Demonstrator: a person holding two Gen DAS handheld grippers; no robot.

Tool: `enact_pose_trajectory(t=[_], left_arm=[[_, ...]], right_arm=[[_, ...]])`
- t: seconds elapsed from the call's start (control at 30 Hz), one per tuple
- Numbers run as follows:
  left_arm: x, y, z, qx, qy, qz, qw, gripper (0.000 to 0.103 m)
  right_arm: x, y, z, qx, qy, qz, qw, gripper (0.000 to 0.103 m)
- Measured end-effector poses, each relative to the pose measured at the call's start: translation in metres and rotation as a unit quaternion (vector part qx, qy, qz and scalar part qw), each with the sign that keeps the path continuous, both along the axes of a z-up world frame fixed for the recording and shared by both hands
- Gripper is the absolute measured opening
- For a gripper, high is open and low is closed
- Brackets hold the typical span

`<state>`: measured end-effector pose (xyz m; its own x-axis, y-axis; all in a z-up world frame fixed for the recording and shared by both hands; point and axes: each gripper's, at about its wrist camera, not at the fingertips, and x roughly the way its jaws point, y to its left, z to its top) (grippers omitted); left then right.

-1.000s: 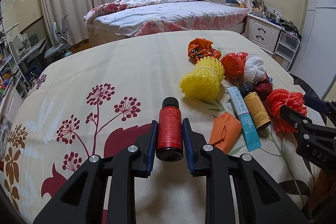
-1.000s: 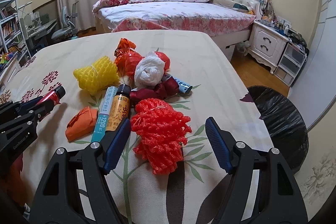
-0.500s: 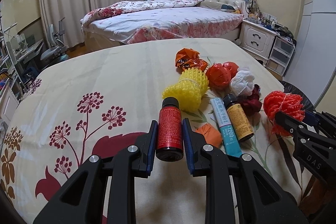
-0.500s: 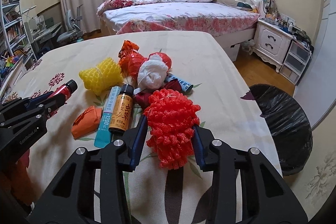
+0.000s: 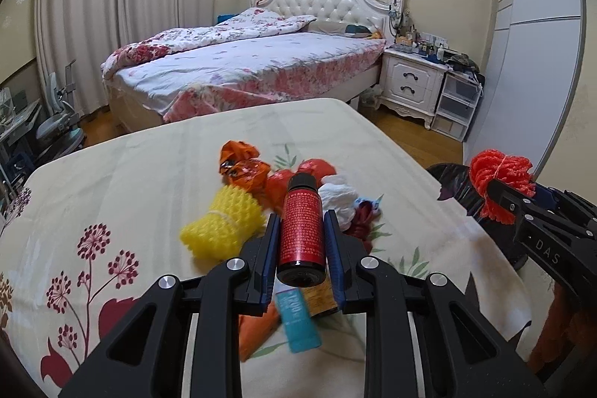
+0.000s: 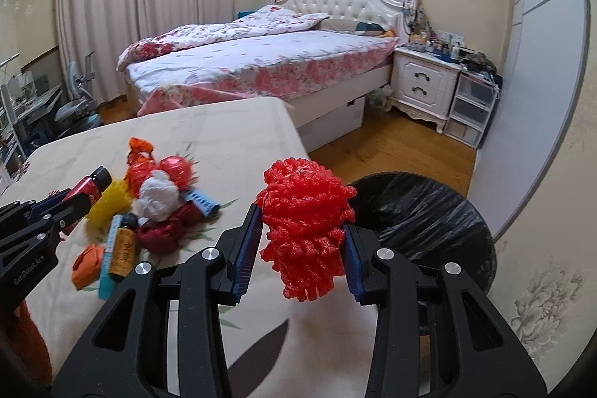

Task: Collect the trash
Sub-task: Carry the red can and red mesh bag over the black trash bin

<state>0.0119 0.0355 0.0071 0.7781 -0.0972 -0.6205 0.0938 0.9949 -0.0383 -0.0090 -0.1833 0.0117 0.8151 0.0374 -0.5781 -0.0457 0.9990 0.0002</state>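
Observation:
My left gripper (image 5: 301, 230) is shut on a small red bottle (image 5: 301, 237) with a black cap, lifted above the trash pile. My right gripper (image 6: 302, 230) is shut on a red foam net (image 6: 304, 222), held over the table's right edge beside the black-lined trash bin (image 6: 421, 226). From the left wrist view the red foam net (image 5: 498, 179) and right gripper (image 5: 522, 207) show at the far right, in front of the trash bin (image 5: 451, 185). In the right wrist view, the red bottle (image 6: 87, 187) and left gripper (image 6: 56, 211) sit at the left edge.
On the floral tablecloth (image 5: 112, 174) lie a yellow foam net (image 5: 224, 224), orange wrappers (image 5: 242, 163), a white crumpled bag (image 6: 158, 194), a brown bottle (image 6: 123, 247), a blue tube (image 5: 296, 323) and an orange scrap (image 6: 87, 265). A bed (image 6: 261, 62) and nightstand (image 6: 425, 88) stand behind.
My right gripper closed on the red foam net and lifted it rightwards to the bin. My left gripper carried the red bottle up and to the right, over the pile.

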Motion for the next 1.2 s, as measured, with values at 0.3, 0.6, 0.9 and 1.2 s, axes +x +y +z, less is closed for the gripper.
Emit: enact_pose_trajectory(t=[0.3,0.6,0.9,1.2], left_arm=[[0.042,-0.067,0.003,-0.005,-0.011,-0.067,0.9976,0.025],[0.082,-0.136,-0.009,0.011,-0.003,-0.130,0.9914,0.025],[0.105,-0.169,-0.023,0.028,0.007,-0.151,0.9881,0.025],[0.113,-0.192,-0.032,0.048,0.012,-0.156,0.9866,0.025]], right_arm=[[0.029,-0.058,-0.008,-0.008,-0.011,-0.089,0.996,0.039],[0.044,-0.095,-0.026,-0.015,-0.002,-0.136,0.991,0.039],[0.058,-0.118,-0.037,-0.001,0.012,-0.164,0.986,0.039],[0.063,-0.126,-0.040,0.000,0.015,-0.176,0.984,0.039]])
